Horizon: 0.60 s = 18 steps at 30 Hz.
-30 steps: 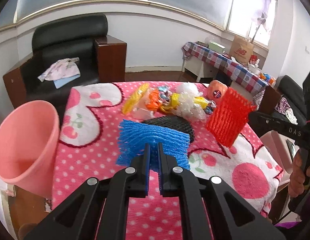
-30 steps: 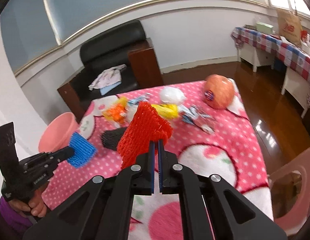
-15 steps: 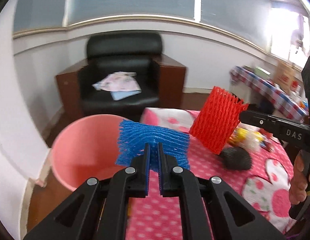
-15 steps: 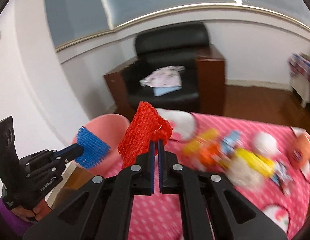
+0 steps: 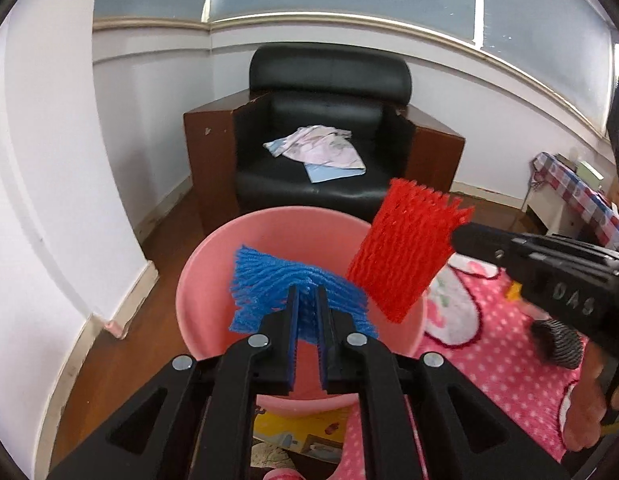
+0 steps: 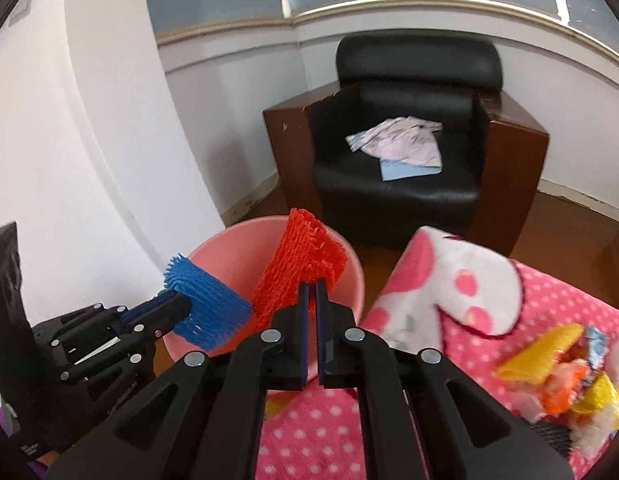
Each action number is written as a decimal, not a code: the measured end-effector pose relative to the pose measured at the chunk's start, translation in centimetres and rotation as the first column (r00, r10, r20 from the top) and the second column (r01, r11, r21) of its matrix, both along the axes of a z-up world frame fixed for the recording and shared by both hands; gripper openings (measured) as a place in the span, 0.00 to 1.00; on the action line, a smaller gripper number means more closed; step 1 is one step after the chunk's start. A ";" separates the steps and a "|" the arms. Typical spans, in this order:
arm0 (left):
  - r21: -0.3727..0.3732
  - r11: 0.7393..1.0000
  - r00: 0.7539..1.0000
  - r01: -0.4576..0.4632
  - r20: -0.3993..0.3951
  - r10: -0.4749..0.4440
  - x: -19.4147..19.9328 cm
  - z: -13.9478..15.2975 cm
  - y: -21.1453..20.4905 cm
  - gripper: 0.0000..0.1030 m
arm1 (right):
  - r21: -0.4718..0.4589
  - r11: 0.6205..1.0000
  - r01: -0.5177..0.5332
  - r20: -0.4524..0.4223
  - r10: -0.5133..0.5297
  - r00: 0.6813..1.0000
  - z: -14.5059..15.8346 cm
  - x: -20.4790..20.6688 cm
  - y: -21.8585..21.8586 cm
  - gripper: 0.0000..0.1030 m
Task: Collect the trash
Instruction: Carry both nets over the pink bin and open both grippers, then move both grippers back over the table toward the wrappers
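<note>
My left gripper (image 5: 307,294) is shut on a blue foam fruit net (image 5: 269,284) and holds it over the mouth of a pink bin (image 5: 237,248). My right gripper (image 6: 312,288) is shut on a red foam fruit net (image 6: 301,264) and holds it over the same bin (image 6: 229,244). The red net (image 5: 405,248) shows in the left wrist view beside the blue one, the blue net (image 6: 205,304) in the right wrist view left of the red one. A black foam net (image 5: 557,344) and a pile of wrappers (image 6: 561,372) lie on the table.
The bin stands on the wooden floor at the left end of a table under a pink dotted cloth (image 6: 489,320). A black armchair (image 5: 325,136) with clothes on its seat stands behind the bin. A white wall (image 5: 49,200) is at the left.
Both grippers have swung left from over the table to over the pink bin, each still holding its net. The bin now fills the middle of both views.
</note>
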State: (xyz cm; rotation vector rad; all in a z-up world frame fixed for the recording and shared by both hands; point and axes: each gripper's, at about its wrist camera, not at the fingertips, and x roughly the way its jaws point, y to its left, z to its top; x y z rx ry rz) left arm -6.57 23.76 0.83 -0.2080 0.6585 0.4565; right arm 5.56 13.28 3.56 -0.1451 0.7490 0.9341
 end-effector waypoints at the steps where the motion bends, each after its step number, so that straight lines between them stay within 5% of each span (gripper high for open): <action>1: -0.002 1.000 1.000 -0.006 -0.002 0.006 -0.1 -0.2 0.3 0.12 | -0.004 1.000 -0.010 -0.010 0.010 1.000 -0.2 0.1 0.5 0.04; 3: -0.004 1.000 1.000 -0.017 -0.009 0.017 -0.3 -0.4 0.7 0.32 | -0.021 0.999 -0.037 -0.049 0.036 0.998 -1.0 0.1 1.5 0.05; 5: -0.004 1.000 1.000 -0.024 0.001 0.024 -0.7 -0.4 1.0 0.39 | -0.036 0.998 -0.044 -0.085 0.040 0.996 -1.7 0.1 2.2 0.11; 8: -0.023 1.000 1.000 -0.011 0.027 0.012 -1.5 -0.1 1.5 0.39 | -0.040 0.999 -0.037 -0.099 0.033 0.995 -2.2 0.2 2.0 0.28; 18: -0.026 1.000 0.996 0.010 0.090 -0.007 -3.4 1.9 0.3 0.40 | 0.009 1.000 -0.017 -0.063 0.017 0.998 0.1 -0.8 -1.2 0.30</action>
